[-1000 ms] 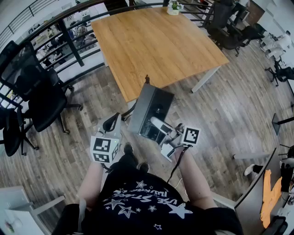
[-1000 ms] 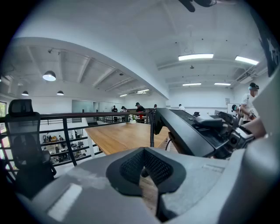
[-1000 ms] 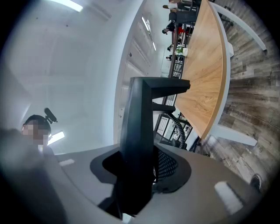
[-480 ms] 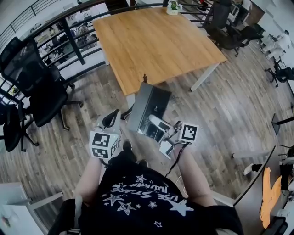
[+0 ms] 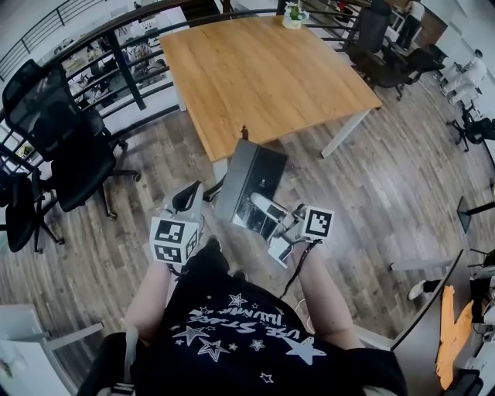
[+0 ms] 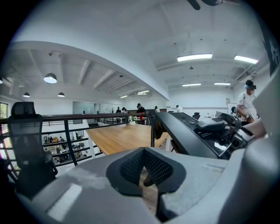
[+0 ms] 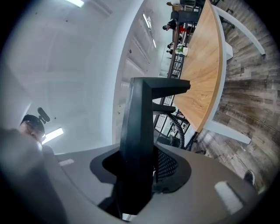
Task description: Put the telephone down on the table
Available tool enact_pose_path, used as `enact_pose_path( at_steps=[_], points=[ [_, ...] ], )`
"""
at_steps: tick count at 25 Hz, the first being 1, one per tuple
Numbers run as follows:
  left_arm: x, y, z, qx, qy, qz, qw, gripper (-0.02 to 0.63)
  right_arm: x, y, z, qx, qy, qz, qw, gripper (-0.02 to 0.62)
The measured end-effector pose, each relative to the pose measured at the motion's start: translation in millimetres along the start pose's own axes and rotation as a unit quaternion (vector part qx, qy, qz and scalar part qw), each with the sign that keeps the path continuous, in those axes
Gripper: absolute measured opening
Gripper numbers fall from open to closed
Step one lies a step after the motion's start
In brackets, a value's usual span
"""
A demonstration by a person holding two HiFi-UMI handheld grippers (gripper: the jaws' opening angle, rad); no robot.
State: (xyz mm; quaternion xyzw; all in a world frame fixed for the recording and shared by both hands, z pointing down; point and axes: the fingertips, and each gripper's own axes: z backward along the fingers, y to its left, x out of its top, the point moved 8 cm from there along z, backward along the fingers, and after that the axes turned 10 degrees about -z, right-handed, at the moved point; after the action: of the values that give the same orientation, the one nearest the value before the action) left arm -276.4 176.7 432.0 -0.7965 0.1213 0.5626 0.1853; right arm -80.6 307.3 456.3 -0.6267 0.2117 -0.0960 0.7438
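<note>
This looks like the carrying step: the telephone (image 5: 249, 182) is up in the air over the floor, just short of the table's (image 5: 263, 69) near corner. Next it needs bringing forward over the wood and lowering flat. The right tongs (image 5: 267, 210) are clamped on the telephone's edge. The left tongs (image 5: 187, 201) hang beside it, pinched together on nothing.

Black office chairs (image 5: 66, 131) stand at the upper left of the head view, beside a dark railing (image 5: 128, 54), and more chairs (image 5: 383, 46) stand at the upper right. Grey-brown wood floor (image 5: 387, 186) fills the middle. A small potted plant (image 5: 292, 11) sits at the top edge, and something orange (image 5: 456, 340) lies at the lower right.
</note>
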Motion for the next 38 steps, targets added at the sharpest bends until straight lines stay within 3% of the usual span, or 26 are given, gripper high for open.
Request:
enact_pose_path(
  at_steps=[8,17,38],
  points=[
    [-13.9,0.9,-3.3,-0.014,0.003,0.007,0.9999,0.002,3.9,-8.6,-0.2,-0.015,-0.001,0.003,1.0,0.166],
    [-15.8,34.5,-52.0,-0.025,-0.001,0.019,0.9995,0.002,38.5,-26.4,-22.2,-0.03,-0.01,0.002,1.0,0.166],
    [-2.0,155.7,-243.7,-0.053,0.024,0.033,0.9978,0.002,210.4,-89.0,-135.1,-0.061,-0.013,0.003,0.998,0.166]
  ],
)
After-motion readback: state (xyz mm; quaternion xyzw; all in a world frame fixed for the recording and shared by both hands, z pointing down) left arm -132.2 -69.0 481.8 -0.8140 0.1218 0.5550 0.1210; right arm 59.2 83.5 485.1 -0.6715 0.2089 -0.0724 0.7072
